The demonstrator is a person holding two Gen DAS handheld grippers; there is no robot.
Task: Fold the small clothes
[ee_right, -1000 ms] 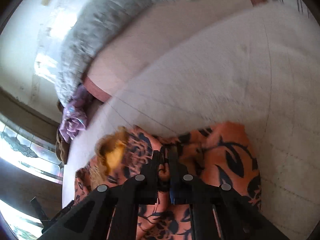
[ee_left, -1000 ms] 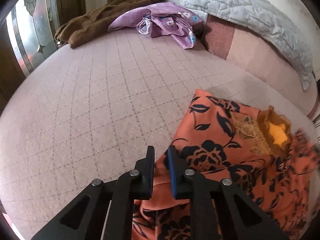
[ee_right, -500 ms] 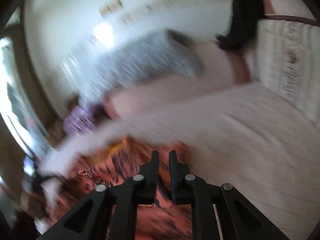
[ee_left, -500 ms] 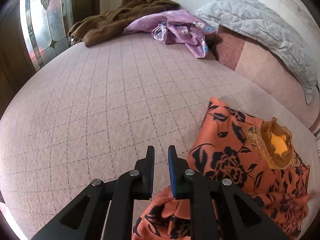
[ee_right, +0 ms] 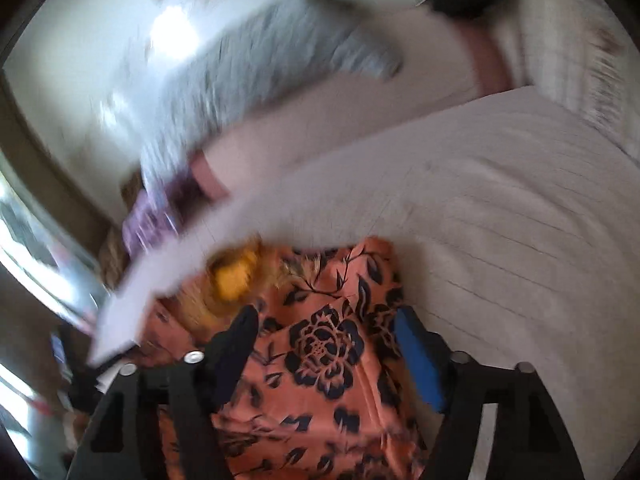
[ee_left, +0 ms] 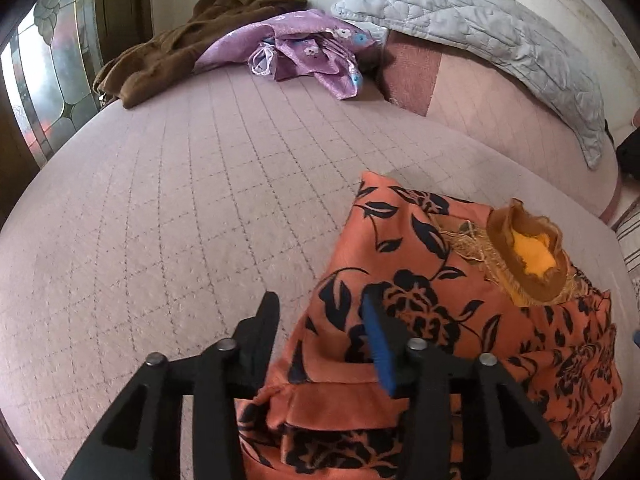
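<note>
On the quilted pink bed point(ee_left: 168, 208), our left gripper point(ee_left: 320, 312) stands with its jaws spread wide and nothing clamped between them, the orange floral garment point(ee_left: 432, 280) lying under and just past its blue-padded finger. We see the garment partly folded near the bed's near edge, its frilled yellow-lined neck opening point(ee_left: 532, 256) facing up. Our right gripper point(ee_right: 328, 328) is likewise parted wide over the same garment point(ee_right: 328, 360), its two fingers straddling a black rose print without pinching cloth; the right wrist view is smeared by motion blur. At the bed's far edge lie a crumpled purple flowered garment point(ee_left: 296, 48) and, touching it on the left, a brown one point(ee_left: 168, 56). A grey quilted pillow point(ee_left: 480, 24) rests along the far right edge.
</note>
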